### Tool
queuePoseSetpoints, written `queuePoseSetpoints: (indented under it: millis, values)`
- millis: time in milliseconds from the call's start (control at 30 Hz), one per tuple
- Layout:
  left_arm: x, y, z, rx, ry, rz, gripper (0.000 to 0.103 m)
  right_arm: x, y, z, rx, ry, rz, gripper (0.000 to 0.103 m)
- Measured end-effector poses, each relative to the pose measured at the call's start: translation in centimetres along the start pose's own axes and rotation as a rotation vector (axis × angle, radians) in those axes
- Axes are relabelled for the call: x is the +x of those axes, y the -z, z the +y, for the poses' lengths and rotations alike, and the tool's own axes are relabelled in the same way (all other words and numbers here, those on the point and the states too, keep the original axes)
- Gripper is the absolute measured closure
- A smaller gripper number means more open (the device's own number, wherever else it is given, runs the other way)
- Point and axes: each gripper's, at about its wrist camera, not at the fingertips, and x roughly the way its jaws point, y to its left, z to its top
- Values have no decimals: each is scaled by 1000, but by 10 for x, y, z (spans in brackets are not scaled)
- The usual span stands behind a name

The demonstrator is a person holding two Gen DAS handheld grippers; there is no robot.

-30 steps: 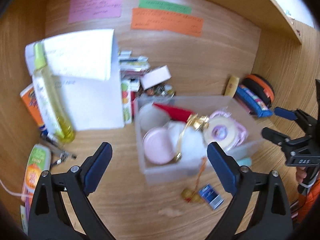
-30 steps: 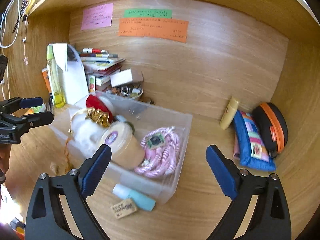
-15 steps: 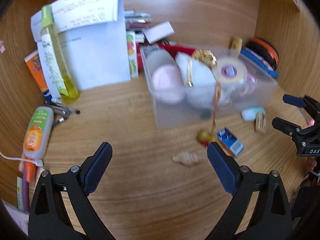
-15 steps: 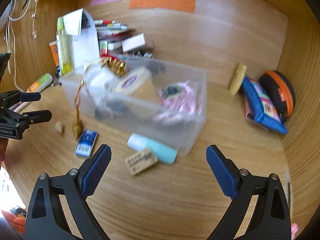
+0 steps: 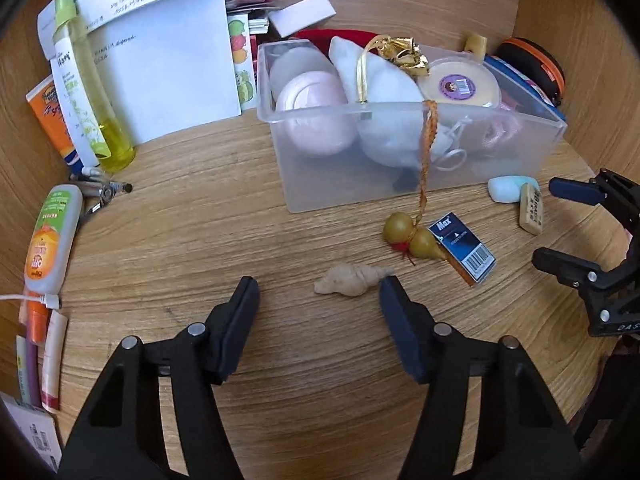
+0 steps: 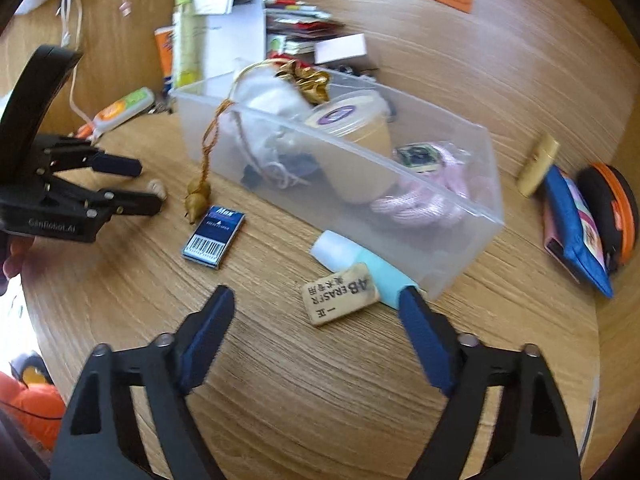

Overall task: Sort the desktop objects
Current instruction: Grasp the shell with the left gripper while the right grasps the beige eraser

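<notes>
A clear plastic box (image 5: 404, 190) (image 6: 452, 236) holds a pink round case, a white plush, a tape tub and pink cord. On the desk in front lie a beige shell (image 5: 352, 280), a gold gourd charm (image 5: 412, 238) (image 6: 197, 196), a blue Max box (image 5: 464, 248) (image 6: 214, 232), a tan eraser (image 6: 340, 298) (image 5: 531, 208) and a teal tube (image 6: 360, 262). My left gripper (image 5: 318, 294) is open low over the desk, the shell between its fingertips. My right gripper (image 6: 316, 304) is open around the eraser.
At the left stand a yellow bottle (image 5: 86, 92), white papers (image 5: 160, 64), an orange tube and a green-orange bottle (image 5: 50, 240). A blue pouch (image 6: 576, 224) and an orange-rimmed case (image 6: 616, 208) lie at the right by the wooden wall.
Both grippers have dropped lower and closer to the desk. The left one has come down around the shell, the right one around the eraser. Both stay open.
</notes>
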Motion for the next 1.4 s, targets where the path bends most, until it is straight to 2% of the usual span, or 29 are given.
queuePoseSetpoints:
  millis: [67,233,400,533,667,933,1200,1400]
  values:
    - [-1,1,-1,-3,-9,-3,44,4,-1,0,-16,-8,13,33]
    - [0,1,-6,-5,-9,-8,47,6,-3,0,-44,-24,26,34]
    - [1,-2,-10,-10,10,-11,49,9,-4,-1,-70,-25,42,40]
    - [1,-2,-13,-14,6,-17,52,11,-5,0,-96,-24,47,49]
    - [0,-2,-12,-39,32,-31,63,13,-6,1,-101,-49,49,60]
    - [-2,1,-17,-42,6,-51,63,9,-4,3,-118,-40,51,68]
    - [-12,7,-16,-68,5,-87,63,0,-2,-4,-69,-59,39,83]
    - [-27,11,-13,-87,17,-130,63,-2,-3,-4,-54,-47,69,84]
